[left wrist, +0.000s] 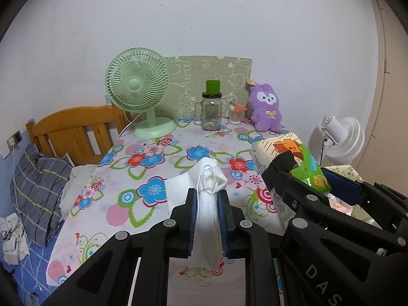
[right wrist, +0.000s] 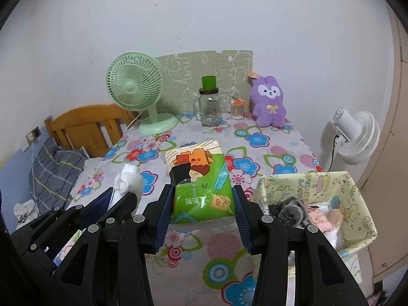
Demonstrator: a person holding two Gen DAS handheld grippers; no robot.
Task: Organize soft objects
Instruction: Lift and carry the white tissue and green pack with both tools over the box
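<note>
My left gripper [left wrist: 207, 204] is shut on a white tissue [left wrist: 207, 191], which hangs crumpled between the pads above the floral table. It also shows at the left of the right wrist view [right wrist: 127, 181]. My right gripper [right wrist: 202, 204] is shut on a green and cream tissue pack [right wrist: 201, 178] and holds it over the table; the pack also shows in the left wrist view [left wrist: 288, 158]. A purple plush rabbit [right wrist: 269, 104] sits upright at the table's back right.
A yellow fabric basket [right wrist: 352, 188] at the right holds several soft items. A green desk fan [right wrist: 135, 89], a glass jar with green lid [right wrist: 209, 104] and a small jar [right wrist: 238, 111] stand at the back. A white fan [right wrist: 357, 135] stands right; a bed with pillow [right wrist: 56, 170] lies left.
</note>
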